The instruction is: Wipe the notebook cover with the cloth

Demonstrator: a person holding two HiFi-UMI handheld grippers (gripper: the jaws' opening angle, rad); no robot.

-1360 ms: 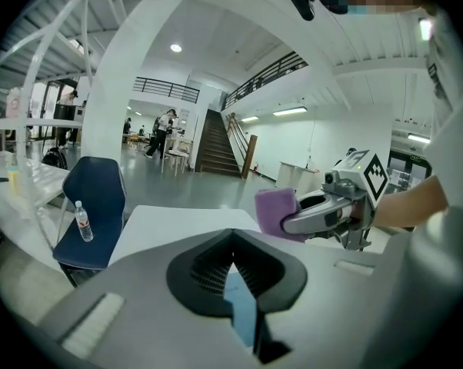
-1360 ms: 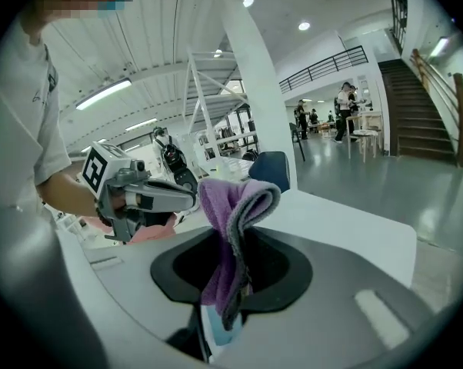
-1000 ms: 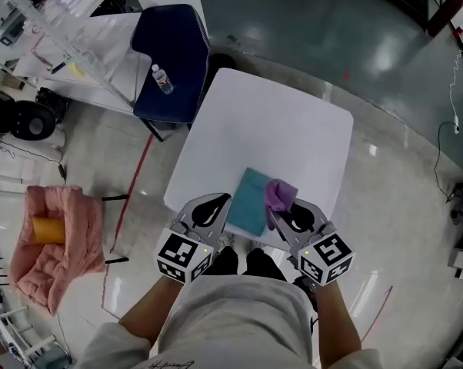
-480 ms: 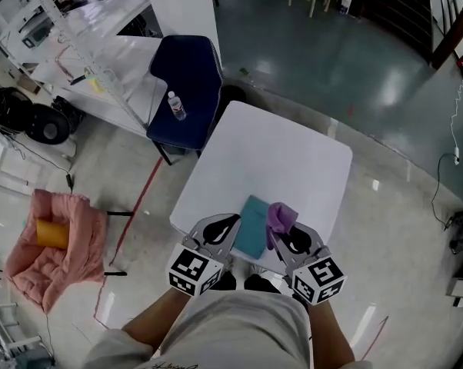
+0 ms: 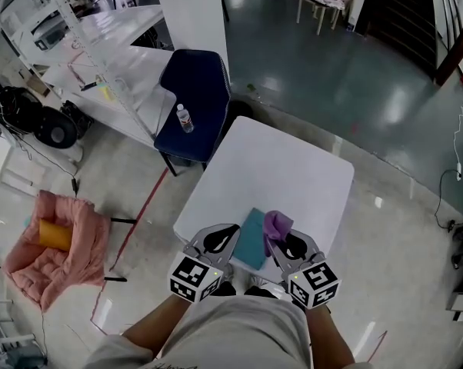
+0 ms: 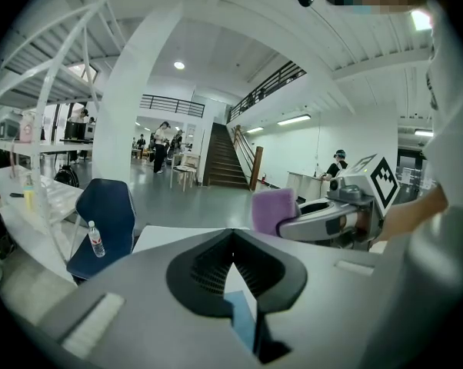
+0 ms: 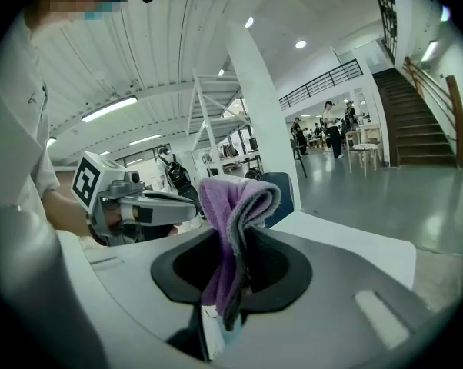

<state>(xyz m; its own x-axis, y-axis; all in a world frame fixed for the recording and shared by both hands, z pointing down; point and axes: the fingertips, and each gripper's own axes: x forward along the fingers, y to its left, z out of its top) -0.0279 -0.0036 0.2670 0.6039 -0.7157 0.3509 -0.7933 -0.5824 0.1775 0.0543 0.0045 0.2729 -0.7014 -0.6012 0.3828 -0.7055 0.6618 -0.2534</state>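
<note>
Two grippers, one notebook, one cloth, one table, one chair, one bottle. The left gripper [image 5: 232, 229] has its jaws pressed together at the tips with nothing between them. The right gripper [image 5: 271, 241] pinches the purple cloth [image 5: 276, 223], which is folded and stands up out of the jaws in a bunch.

The teal notebook [image 5: 251, 240] lies flat and closed at the near edge of the white table [image 5: 281, 167], between the two grippers. The left gripper's tips are just beside its left edge. In the head view the cloth overlaps the notebook's right edge; whether it touches the cover I cannot tell. The rest of the table is bare.

Only one container shows: a small clear bottle [image 5: 185, 118], standing upright on the seat of the blue chair [image 5: 199, 91]; what is in it I cannot tell. The chair stands at the table's far left corner, well apart from the notebook.

On the floor to the left sits a pink cushion [image 5: 62, 256] with an orange roll [image 5: 54, 234] lying on it. A long white bench [image 5: 101, 60] runs behind the chair. Nothing stands between the grippers and the notebook. The person's arms and light shirt fill the bottom of the head view
</note>
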